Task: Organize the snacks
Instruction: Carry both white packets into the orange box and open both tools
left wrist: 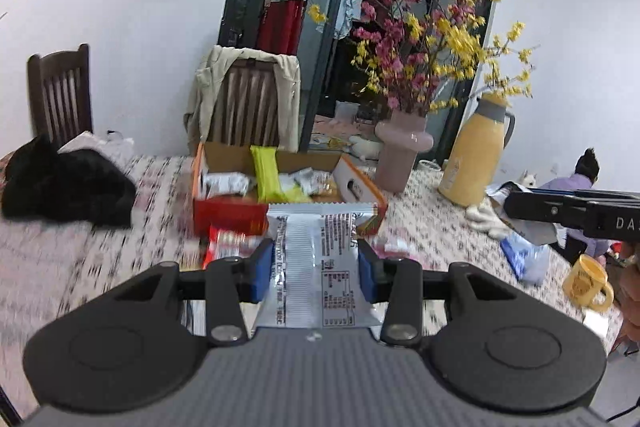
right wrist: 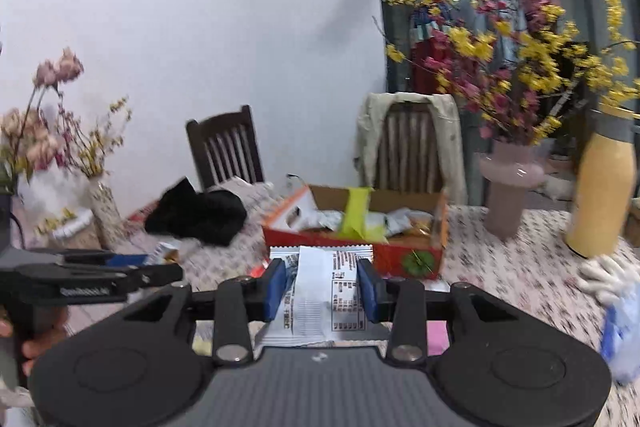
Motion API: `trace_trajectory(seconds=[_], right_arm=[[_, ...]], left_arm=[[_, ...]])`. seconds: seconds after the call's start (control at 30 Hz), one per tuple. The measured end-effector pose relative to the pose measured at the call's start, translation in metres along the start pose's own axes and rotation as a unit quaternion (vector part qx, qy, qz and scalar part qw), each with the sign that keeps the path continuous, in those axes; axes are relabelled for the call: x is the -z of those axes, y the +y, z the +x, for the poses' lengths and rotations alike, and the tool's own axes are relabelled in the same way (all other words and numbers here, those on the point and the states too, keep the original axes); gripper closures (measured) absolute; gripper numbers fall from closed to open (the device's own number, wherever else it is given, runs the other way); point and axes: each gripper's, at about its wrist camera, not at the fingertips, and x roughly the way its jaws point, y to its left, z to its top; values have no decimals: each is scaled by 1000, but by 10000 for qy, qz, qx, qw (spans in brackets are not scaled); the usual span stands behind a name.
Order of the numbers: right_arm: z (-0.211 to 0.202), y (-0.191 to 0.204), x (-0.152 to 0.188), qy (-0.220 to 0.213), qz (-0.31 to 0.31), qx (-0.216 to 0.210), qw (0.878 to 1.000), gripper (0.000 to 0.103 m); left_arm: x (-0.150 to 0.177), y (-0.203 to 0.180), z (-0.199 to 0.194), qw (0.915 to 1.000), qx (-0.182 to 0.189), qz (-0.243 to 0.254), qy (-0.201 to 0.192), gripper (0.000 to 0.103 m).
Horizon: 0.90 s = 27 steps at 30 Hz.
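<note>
My left gripper point(left wrist: 314, 269) is shut on a silver snack packet point(left wrist: 314, 255), held upright above the patterned table point(left wrist: 80, 259). My right gripper point(right wrist: 322, 285) is shut on a second silver snack packet point(right wrist: 324, 291). Both point at an open red cardboard box point(left wrist: 230, 213) holding a yellow-green packet point(left wrist: 267, 171) and several silver packets. The box also shows in the right wrist view point(right wrist: 352, 243). A red packet point(left wrist: 224, 245) lies on the table in front of the box. Each gripper shows at the edge of the other's view, the right gripper point(left wrist: 576, 213) and the left gripper point(right wrist: 92, 277).
A pink vase of flowers point(left wrist: 402, 151) and a yellow thermos point(left wrist: 476, 155) stand right of the box. A black cloth point(left wrist: 64, 183) lies at left. A yellow mug point(left wrist: 586, 281), blue bag point(left wrist: 524, 259) and white gloves point(right wrist: 604, 277) lie at right. Two chairs stand behind.
</note>
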Motion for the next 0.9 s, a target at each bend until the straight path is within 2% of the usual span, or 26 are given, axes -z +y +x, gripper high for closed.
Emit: trace_trajectory(seconds=[0.1,0.2,0.37,0.5,0.6,0.8,0.9], right_arm=[[33,-11,-39,79,109,-158,9998,65],[81,-25,-73,219,268,-186,9992,65],[186,-53,-105,594,696,-155,9957,65],[272,-68,-100,958,1027,-149,9900,65],[324,-75,-85,1204,1231,-155,9849,65],[404,-68,-67,1433,1239,-144,9818,65],[436,-66,-65,1472,1260,-142,9809,65]], left_arm=[[-35,9,28,10000,19,27,-64,60],[-68,20,70,9999,-123,75,-74,60],[-98,47,160,9990,-382,39,224,60],[-97,72,229,9966,-529,-65,636,60],[-90,89,265,9946,-623,-84,822,60],[-74,119,313,9907,-719,-4,1156,60],[-70,130,321,9911,-771,-25,1089,56]])
